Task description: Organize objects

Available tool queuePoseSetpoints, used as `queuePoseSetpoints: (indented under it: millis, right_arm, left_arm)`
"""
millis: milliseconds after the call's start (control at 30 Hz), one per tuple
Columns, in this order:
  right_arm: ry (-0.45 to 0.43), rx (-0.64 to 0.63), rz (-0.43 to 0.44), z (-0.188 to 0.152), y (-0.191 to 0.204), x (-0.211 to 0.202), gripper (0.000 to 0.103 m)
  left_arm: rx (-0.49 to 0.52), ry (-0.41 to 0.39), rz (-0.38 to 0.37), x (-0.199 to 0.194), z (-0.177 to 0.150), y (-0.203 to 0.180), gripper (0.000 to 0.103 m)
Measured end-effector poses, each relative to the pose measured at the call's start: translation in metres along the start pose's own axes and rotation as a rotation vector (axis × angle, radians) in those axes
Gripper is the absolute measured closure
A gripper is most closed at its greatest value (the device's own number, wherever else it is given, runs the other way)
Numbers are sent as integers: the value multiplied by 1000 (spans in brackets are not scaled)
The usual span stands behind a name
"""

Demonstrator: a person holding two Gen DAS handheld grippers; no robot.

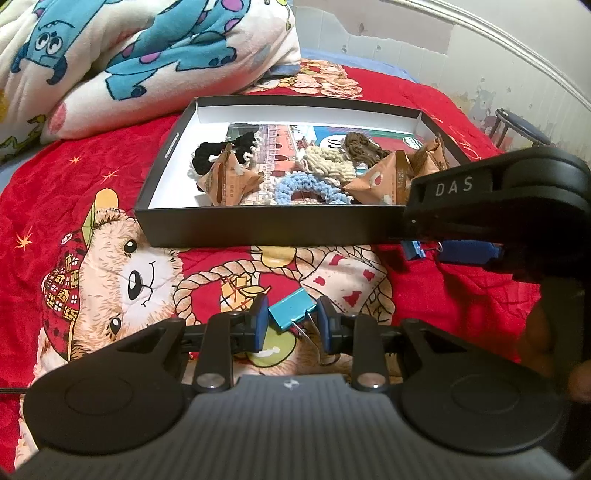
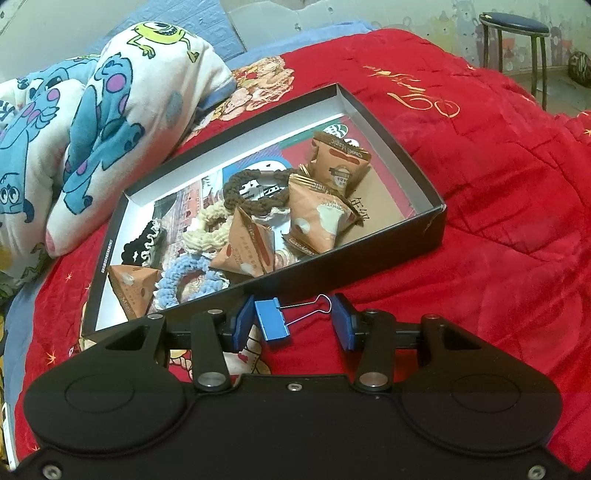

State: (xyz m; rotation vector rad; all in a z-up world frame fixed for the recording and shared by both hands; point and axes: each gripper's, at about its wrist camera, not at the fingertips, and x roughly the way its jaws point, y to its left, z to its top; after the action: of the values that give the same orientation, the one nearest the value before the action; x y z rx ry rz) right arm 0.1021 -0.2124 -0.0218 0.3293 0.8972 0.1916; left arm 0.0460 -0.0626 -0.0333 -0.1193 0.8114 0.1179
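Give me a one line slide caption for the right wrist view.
Right gripper straddles a blue binder clip on the red bedspread, beside the black box.

- A bedroom in a home: the whole work surface is a bed covered by a red quilt (image 1: 92, 177) printed with a cartoon bear and gold script.
- A soft fleece blanket (image 2: 110, 122) with cartoon monsters lies bundled at the far side.
- A worn pale wall (image 1: 399, 33) with peeling patches and small animal stickers stands behind.
- A round blue-topped stool (image 2: 513, 22) stands beside the bed.
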Motion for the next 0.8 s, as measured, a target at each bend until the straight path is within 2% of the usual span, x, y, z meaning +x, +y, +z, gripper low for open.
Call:
queuePoseSetpoints:
  millis: [800]
  right_arm:
    - [8,3,1,1,-1,1,59]
  left_arm:
    - [-6,3,4,3,2,1,70]
